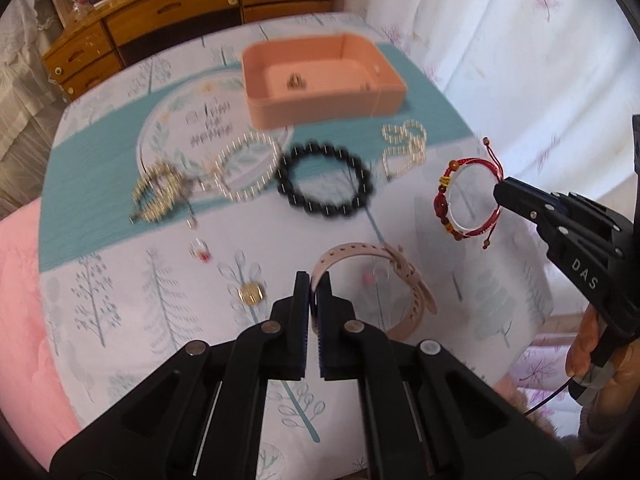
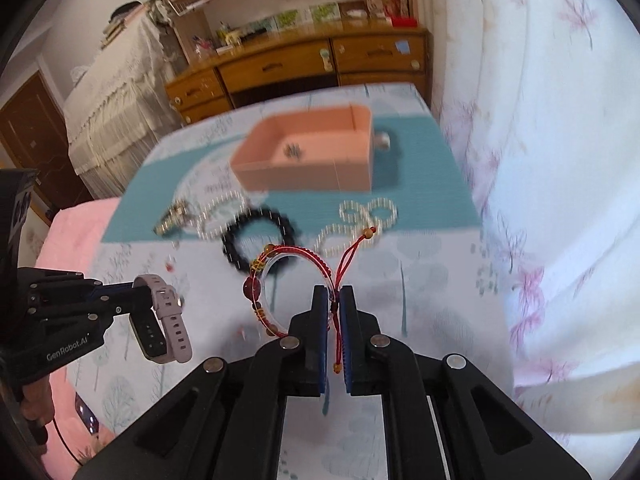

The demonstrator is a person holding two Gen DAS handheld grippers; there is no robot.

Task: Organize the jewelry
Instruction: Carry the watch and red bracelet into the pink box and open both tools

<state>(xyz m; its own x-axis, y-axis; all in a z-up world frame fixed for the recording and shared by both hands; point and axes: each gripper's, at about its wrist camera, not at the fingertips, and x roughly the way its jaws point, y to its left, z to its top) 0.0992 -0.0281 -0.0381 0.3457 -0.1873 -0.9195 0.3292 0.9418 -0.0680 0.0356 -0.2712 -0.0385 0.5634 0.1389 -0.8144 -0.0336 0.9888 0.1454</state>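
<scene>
Jewelry is mostly still out on the table (image 1: 120,320), so the sorting looks barely begun. Only 1 small, blurred piece (image 1: 295,80) lies inside the peach-colored box (image 1: 320,108) at the far end.

2 pieces are in hand and lifted clear of the cloth. The left gripper (image 1: 313,284) is pinched narrow on the strap of a pale pink watch (image 1: 384,292), which hangs from its tips in the right wrist view (image 2: 164,316). The right gripper (image 2: 333,294) is clamped tight on the cords of a red string bracelet (image 2: 276,280), its loop standing out in front of the jaws.

Left on the table between the grippers and the box: a black bead bracelet (image 1: 324,180), a pearl bracelet (image 1: 246,168), a cluster of smaller pearl rings (image 1: 404,146), a tangled gold chain (image 1: 158,192), a small ring with a red stone (image 1: 199,250) and a gold round piece (image 1: 251,293).

By my judgement, both held pieces go to the box next, then at least 6 more follow.
</scene>
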